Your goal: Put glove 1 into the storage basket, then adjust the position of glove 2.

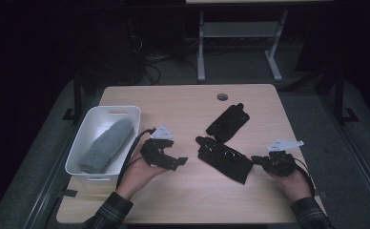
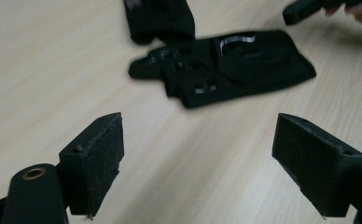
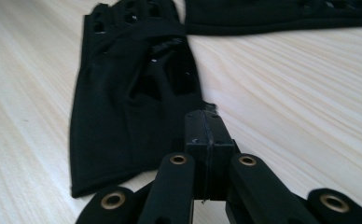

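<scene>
- The right gripper (image 1: 258, 160) sits near the table's front right, in the person's right hand (image 1: 292, 183). Its jaws are pressed together pad to pad, tips at the near corner of the black fingerless glove (image 3: 132, 93); the right gripper view shows the pads meeting right at the cuff edge, but I cannot tell whether any fabric is caught between them.
- The left gripper (image 1: 179, 162) is held in the left hand (image 1: 138, 174), pointing at the same glove from its other side. Its jaws stand wide apart with nothing between them, above bare table (image 1: 183, 200).
- That glove (image 1: 223, 160) lies flat between the two grippers.
- A second black glove (image 1: 228, 123) lies just behind it, apart or barely touching.
- At the left edge stands a white bin (image 1: 80, 143) with a rolled grey towel (image 1: 107, 145) inside.
</scene>
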Demonstrator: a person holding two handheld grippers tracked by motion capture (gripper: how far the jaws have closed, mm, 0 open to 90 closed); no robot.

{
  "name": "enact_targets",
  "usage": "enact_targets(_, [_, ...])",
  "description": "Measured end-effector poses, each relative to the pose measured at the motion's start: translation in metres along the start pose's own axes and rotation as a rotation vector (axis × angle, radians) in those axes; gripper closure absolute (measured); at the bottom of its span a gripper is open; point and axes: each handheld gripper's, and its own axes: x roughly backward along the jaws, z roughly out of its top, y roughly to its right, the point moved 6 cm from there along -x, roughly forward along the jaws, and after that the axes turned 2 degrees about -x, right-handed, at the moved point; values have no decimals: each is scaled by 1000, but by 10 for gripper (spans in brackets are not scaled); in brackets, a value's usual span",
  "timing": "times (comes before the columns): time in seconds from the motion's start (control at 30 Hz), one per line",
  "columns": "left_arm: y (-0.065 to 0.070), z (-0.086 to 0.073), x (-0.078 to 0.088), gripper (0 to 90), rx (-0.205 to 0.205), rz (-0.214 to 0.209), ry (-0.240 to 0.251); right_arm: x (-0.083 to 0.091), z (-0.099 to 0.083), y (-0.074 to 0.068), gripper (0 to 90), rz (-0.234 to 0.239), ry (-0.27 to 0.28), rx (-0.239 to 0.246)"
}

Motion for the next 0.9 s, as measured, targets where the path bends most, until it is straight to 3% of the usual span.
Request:
enact_targets(0.2, [1, -23, -13, 159, -19, 15, -30, -11, 6, -7, 900, 28, -33, 23])
enact_targets(0.27, [2, -30, -16, 159, -8, 10, -28, -16, 7, -8, 900, 32, -46, 32])
enact_targets(0.47, [-1, -51, -28, 148, -3, 29, -61, -28, 2, -12, 900, 35, -125, 67])
enact_targets(0.73, [-3, -62, -38, 133, -14, 35, -112, -21, -6, -23, 900, 69, -155, 88])
enact_targets(0.9, [-5, -64, -38, 126, -58, 44, -105, -13, -13, -34, 900, 79, -178, 123])
